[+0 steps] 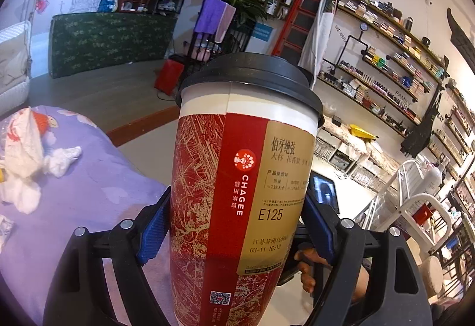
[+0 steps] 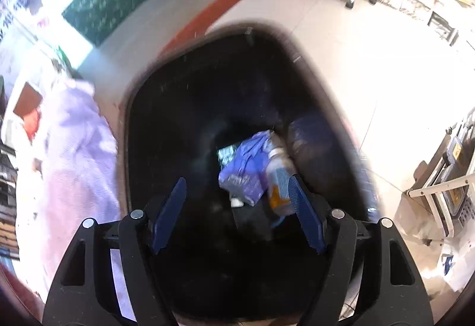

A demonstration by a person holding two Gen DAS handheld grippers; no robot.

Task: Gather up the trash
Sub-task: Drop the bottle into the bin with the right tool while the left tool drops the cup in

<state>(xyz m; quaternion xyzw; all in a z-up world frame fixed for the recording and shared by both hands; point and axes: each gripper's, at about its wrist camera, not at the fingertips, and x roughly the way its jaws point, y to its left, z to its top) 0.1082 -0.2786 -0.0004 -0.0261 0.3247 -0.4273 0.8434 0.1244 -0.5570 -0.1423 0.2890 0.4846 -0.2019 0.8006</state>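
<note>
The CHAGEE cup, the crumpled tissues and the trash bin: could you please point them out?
CHAGEE cup [image 1: 237, 177]: left wrist view, red sleeve.
Crumpled tissues [image 1: 63, 158]: left wrist view, white wad.
Trash bin [image 2: 207, 82]: right wrist view, dark inner wall.

The left wrist view looks slightly downward across the room, a paper cup [image 1: 237, 177] very close. The right wrist view faces steeply down into a black bin [image 2: 207, 94]. Both catch the purple bedcover [image 1: 98, 186].

The left tool [image 1: 234, 225] clamps something between its pads; the right tool [image 2: 237, 216] points steeply down, jaws apart.
</note>
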